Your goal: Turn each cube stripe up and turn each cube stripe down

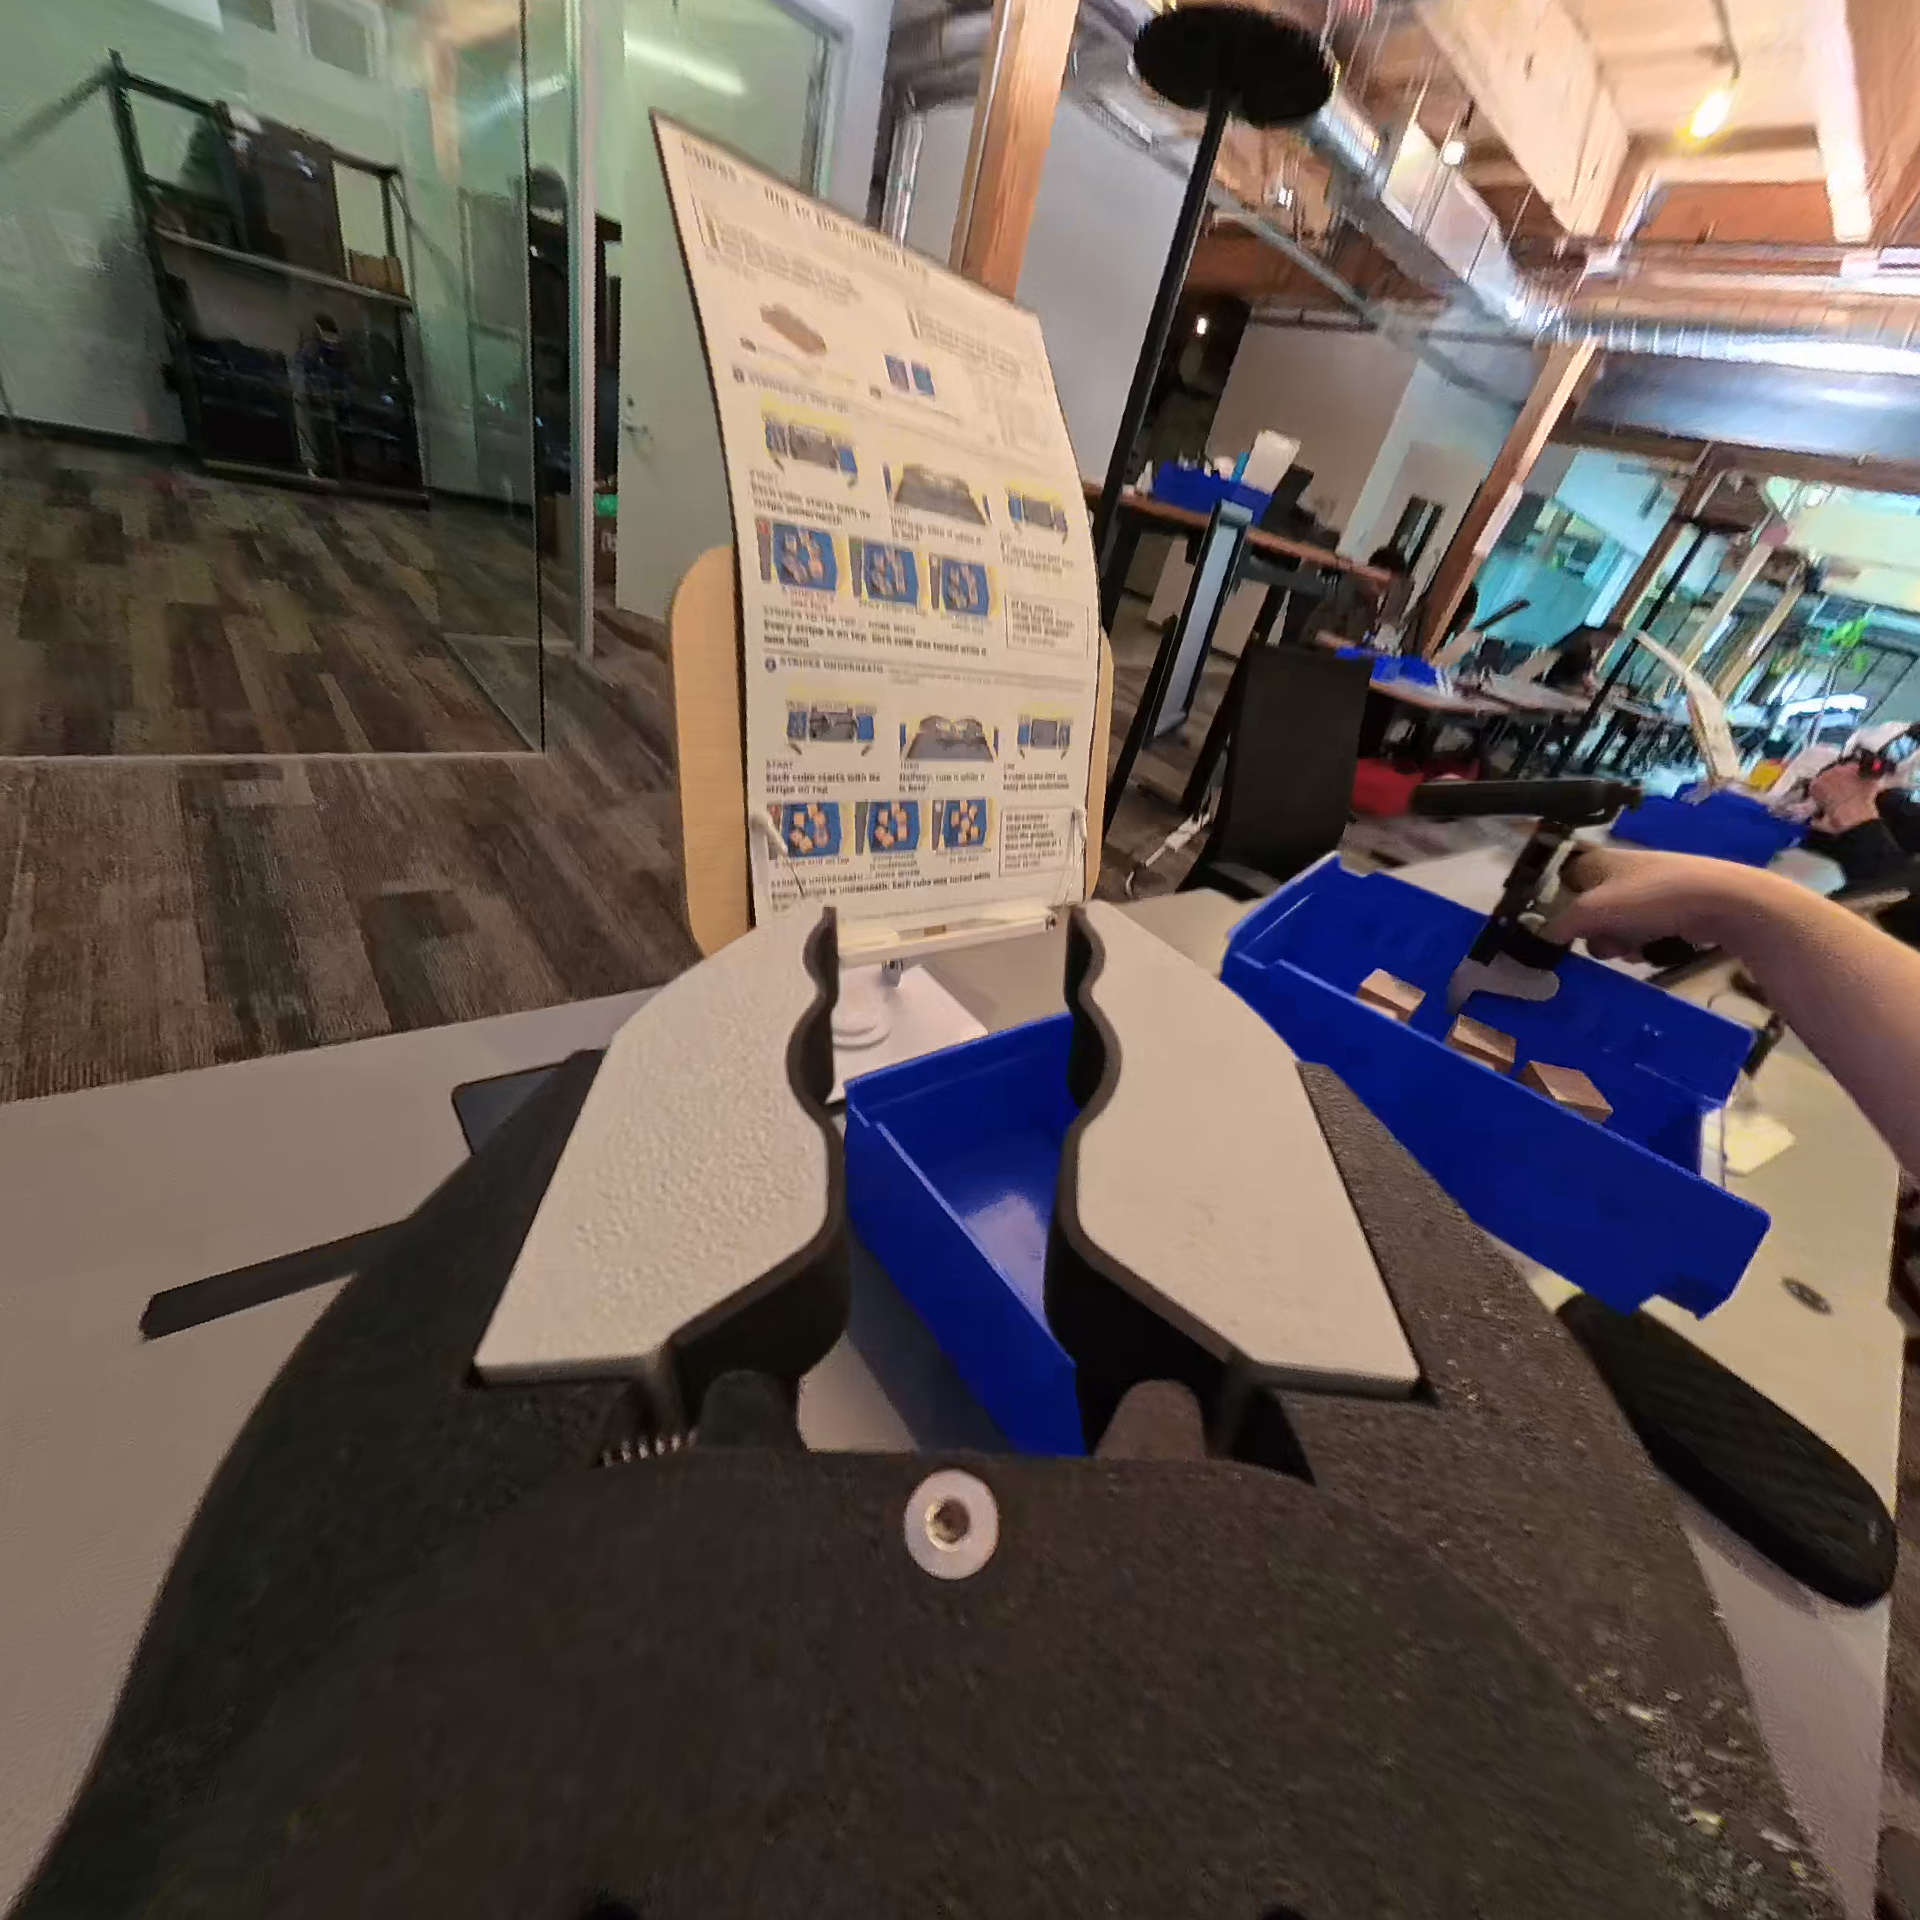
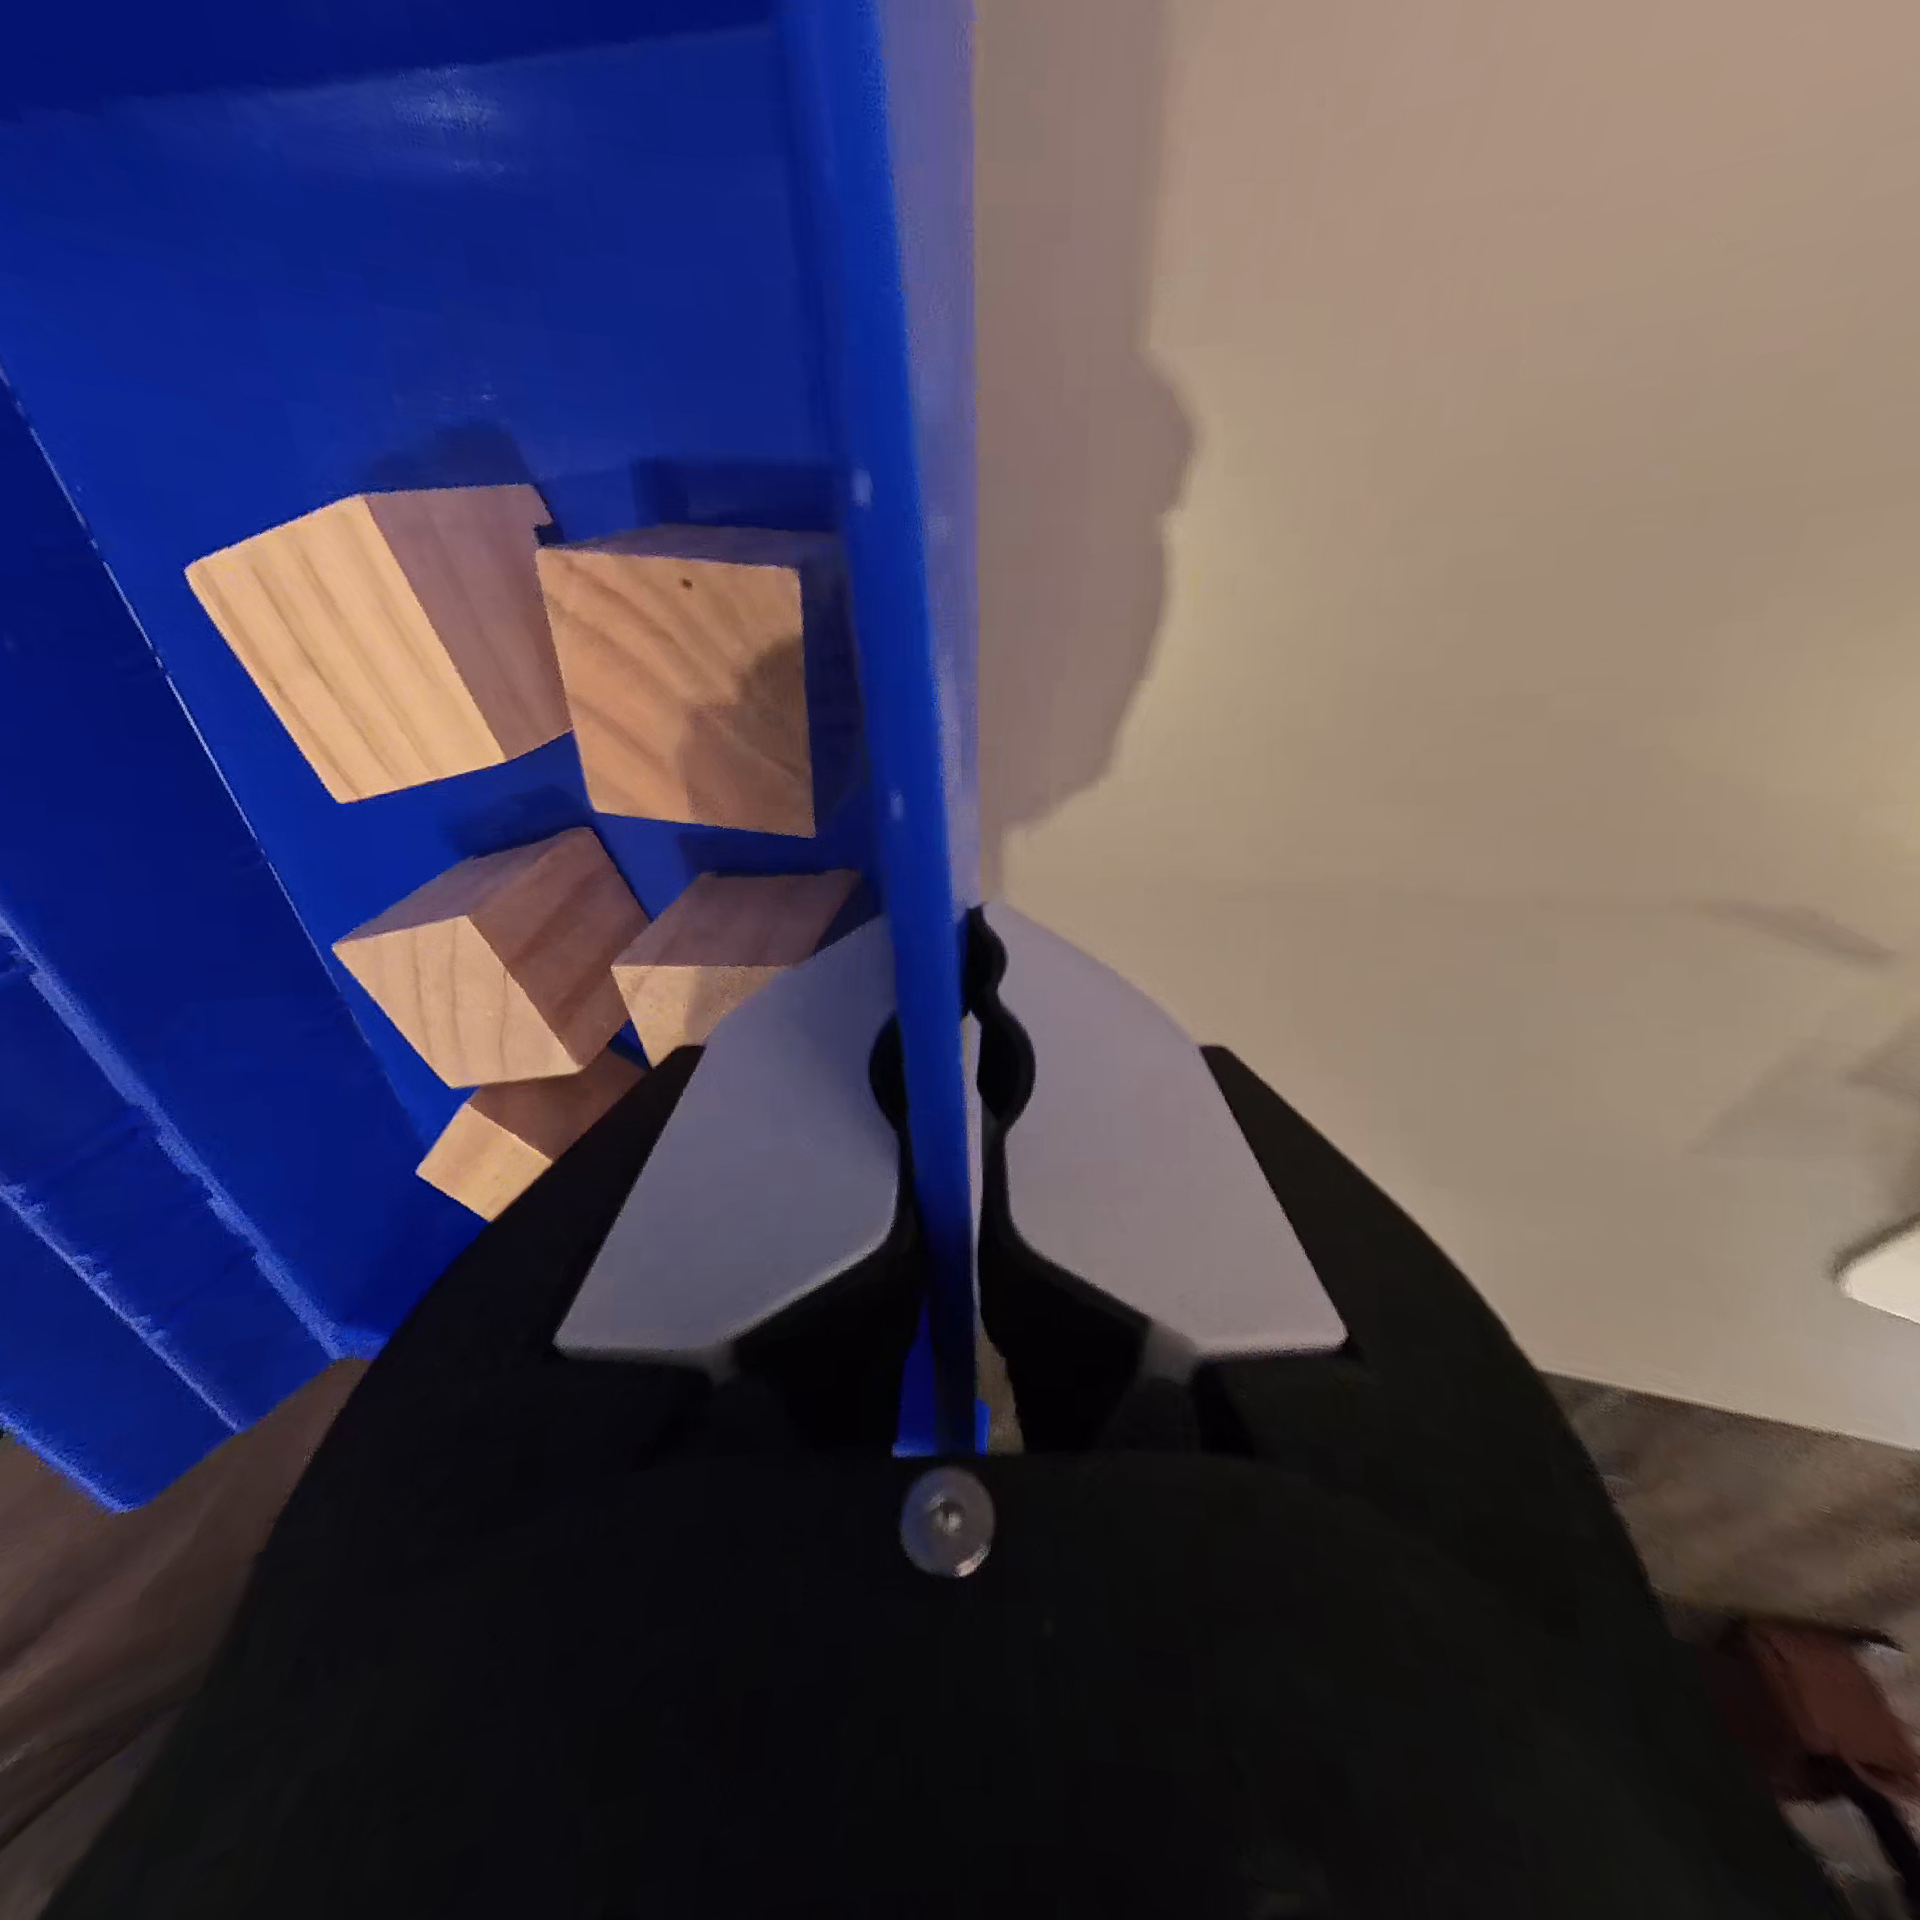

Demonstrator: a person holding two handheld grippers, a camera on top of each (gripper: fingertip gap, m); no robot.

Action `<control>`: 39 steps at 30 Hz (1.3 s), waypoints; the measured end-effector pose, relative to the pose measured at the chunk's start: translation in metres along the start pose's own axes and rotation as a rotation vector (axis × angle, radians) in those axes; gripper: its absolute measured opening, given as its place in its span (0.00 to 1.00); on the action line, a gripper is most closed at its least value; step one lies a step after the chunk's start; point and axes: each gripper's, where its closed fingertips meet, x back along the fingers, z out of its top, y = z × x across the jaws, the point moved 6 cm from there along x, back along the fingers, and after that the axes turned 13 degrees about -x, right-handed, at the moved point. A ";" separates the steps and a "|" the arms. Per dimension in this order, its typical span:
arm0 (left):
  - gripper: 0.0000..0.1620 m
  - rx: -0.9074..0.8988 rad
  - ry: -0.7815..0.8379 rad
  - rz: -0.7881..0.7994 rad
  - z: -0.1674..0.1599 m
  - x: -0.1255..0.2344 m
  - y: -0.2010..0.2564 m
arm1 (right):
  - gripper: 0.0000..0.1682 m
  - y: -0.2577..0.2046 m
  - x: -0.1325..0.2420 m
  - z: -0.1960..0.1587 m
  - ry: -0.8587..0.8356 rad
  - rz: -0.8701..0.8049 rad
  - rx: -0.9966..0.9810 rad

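Observation:
Several plain wooden cubes (image 2: 364, 644) lie in a blue bin (image 2: 312, 312); no stripe shows on the faces I can see. My right gripper (image 2: 935, 914) is shut on this bin's side wall (image 2: 925, 727), one finger inside by the cubes and one outside. In the left wrist view the right gripper (image 1: 1496, 977) reaches down into that bin (image 1: 1507, 1174), next to three cubes (image 1: 1481, 1044). My left gripper (image 1: 951, 920) is open and holds nothing. A second blue bin (image 1: 956, 1195) with nothing showing inside appears between its fingers.
An instruction sheet (image 1: 894, 540) on a white stand is at the table's far edge, with a black pole (image 1: 1174, 312) behind it. A hand (image 1: 1714, 935) holds the right gripper. A black oval piece (image 1: 1725, 1455) lies on the grey table (image 1: 208, 1195) at the right.

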 end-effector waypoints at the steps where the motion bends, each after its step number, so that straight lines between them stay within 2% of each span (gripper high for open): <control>1: 0.25 0.006 0.021 0.002 0.002 0.004 0.000 | 0.04 -0.014 0.011 0.003 -0.004 -0.021 0.026; 5: 0.25 0.010 0.033 0.009 0.005 0.016 0.001 | 0.04 -0.087 0.040 0.018 -0.010 -0.061 0.159; 9: 0.26 0.034 0.067 0.041 0.012 0.024 0.006 | 0.04 -0.185 0.042 0.035 -0.043 -0.064 0.330; 11: 0.29 0.028 0.118 0.039 0.020 0.029 0.015 | 0.04 -0.243 0.034 0.044 -0.058 -0.060 0.432; 15: 0.28 -0.024 0.140 0.038 0.029 0.036 0.035 | 0.04 -0.367 0.011 0.055 -0.054 0.009 0.642; 18: 0.28 0.005 0.166 0.001 0.033 0.048 0.045 | 0.04 -0.451 -0.008 0.057 -0.060 0.079 0.750; 23: 0.26 -0.059 0.245 0.033 0.044 0.076 0.057 | 0.04 -0.562 -0.041 0.057 -0.054 0.163 0.857; 26: 0.25 -0.084 0.269 0.012 0.046 0.084 0.064 | 0.04 -0.602 -0.069 0.054 -0.089 0.177 0.887; 29: 0.25 -0.075 0.254 0.005 0.044 0.081 0.060 | 0.04 -0.622 -0.101 0.054 -0.106 0.174 0.885; 34: 0.25 -0.063 0.172 -0.022 0.036 0.069 0.055 | 0.04 -0.625 -0.146 0.057 -0.120 0.122 0.857; 39: 0.27 -0.088 0.112 -0.081 0.030 0.058 0.062 | 0.04 -0.611 -0.170 0.063 -0.116 0.062 0.832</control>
